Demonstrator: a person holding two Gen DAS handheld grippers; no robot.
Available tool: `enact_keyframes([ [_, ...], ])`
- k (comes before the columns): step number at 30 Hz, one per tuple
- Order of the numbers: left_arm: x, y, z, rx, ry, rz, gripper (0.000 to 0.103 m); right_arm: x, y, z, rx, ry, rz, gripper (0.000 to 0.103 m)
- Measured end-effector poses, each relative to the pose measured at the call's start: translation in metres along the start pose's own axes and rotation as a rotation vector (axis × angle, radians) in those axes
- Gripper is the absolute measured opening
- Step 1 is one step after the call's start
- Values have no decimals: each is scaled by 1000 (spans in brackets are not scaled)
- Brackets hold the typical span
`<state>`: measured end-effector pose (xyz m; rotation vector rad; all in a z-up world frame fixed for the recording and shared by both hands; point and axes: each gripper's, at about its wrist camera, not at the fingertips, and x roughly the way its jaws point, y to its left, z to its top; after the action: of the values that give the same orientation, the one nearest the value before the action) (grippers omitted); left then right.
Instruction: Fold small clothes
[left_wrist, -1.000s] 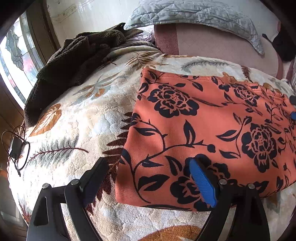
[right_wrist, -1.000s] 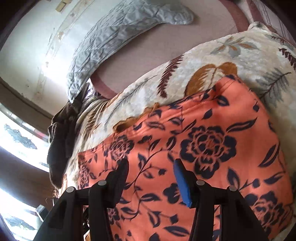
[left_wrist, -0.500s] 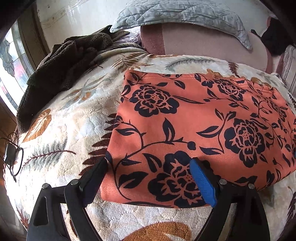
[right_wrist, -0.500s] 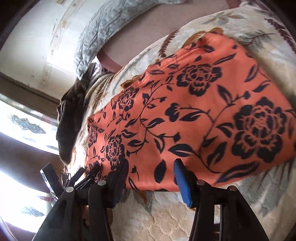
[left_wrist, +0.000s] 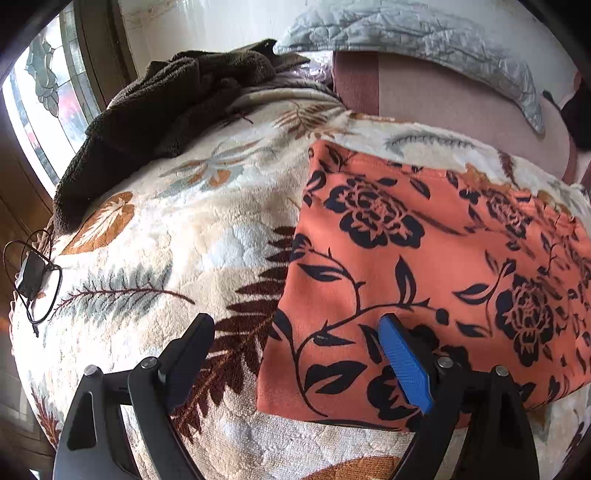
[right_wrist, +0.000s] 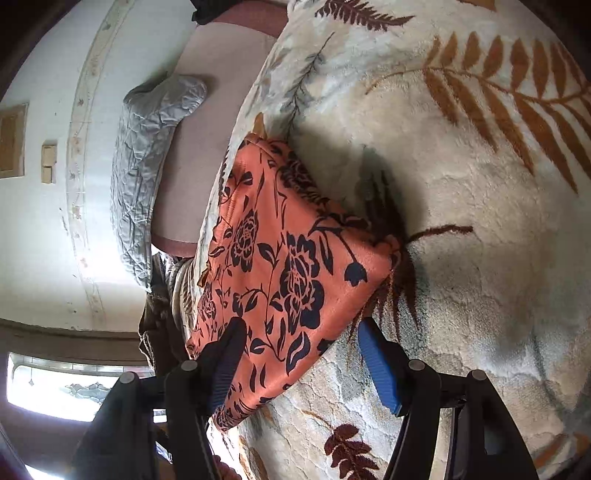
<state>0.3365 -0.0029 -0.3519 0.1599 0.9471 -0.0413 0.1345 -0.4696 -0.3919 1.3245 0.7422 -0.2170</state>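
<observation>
The left gripper (left_wrist: 295, 350) is hanging wide, empty, straddling the lower-left edge of the orange fleece garment with navy flowers (left_wrist: 424, 277). The right gripper (right_wrist: 299, 354) is opening over the opposite corner, having swung there since a second ago (probably lining up the next fold). One garment, one leaf-patterned cream blanket (left_wrist: 184, 240), two grippers.

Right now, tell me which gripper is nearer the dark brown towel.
Left. The left gripper straddles the orange floral garment's edge on the dark brown towel's side. The right gripper, jaws opening, is at the garment's opposite corner, farther from it.
</observation>
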Motion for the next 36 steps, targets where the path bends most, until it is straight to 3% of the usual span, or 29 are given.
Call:
enact_keyframes([
  [4, -1, -2, -1, 15, -8, -6, 91, 9, -11, 9, 51, -32, -55, 67],
  [11, -19, 0, 1, 6, -97, -38, 91, 16, -12, 17, 58, -80, -31, 67],
  [14, 1, -7, -2, 53, -11, 2, 91, 19, -9, 16, 49, -78, -23, 67],
  [20, -13, 0, 1, 17, -75, -33, 91, 12, -5, 17, 41, -127, -30, 67],
  [24, 4, -6, -2, 50, 7, -26, 91, 18, -7, 16, 43, -116, -52, 67],
  [29, -1, -3, 1, 25, -18, -39, 91, 27, 4, 9, -1, -85, -14, 67],
  [36, 0, -1, 1, 22, -16, -48, 91, 37, 10, 5, -43, -88, -46, 64],
])
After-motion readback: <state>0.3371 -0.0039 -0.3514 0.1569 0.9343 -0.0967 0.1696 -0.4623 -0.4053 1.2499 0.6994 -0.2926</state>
